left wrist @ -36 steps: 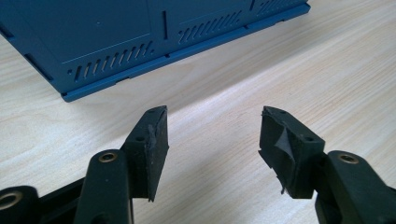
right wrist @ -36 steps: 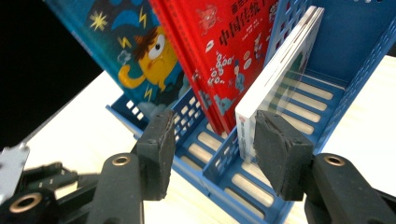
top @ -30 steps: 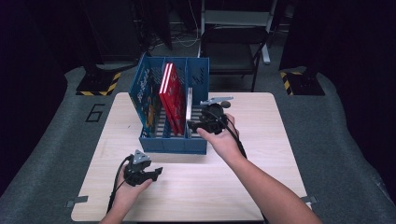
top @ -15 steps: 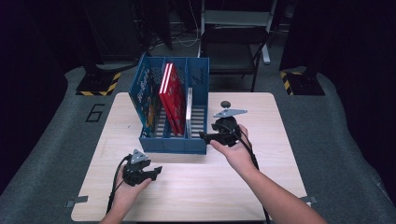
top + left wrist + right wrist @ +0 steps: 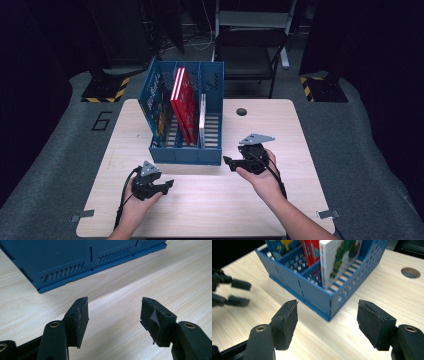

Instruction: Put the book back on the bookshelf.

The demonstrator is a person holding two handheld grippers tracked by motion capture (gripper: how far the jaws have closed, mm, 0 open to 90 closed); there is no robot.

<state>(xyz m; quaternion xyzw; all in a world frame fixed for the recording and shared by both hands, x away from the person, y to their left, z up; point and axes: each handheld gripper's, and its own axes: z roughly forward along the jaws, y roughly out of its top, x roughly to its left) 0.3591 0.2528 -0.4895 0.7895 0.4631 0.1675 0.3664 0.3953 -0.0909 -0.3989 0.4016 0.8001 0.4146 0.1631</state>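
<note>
STEP: white book [image 5: 337, 261] stood in blue rack [image 5: 187, 155], likely done | RIGHT GRIPPER [image 5: 231, 163]: jaws just opening, empty, beside rack | LEFT GRIPPER [image 5: 167, 186]: jaws apart, empty | NEXT: probably fetch another book

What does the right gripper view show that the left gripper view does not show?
The right gripper view shows the white caterpillar book, the red books, the table hole and the other hand's tongs. The left gripper view shows the blue rack's closed, slotted front wall, with no books. Both share the blue rack, the wooden table and open, empty tongs in front.
</note>
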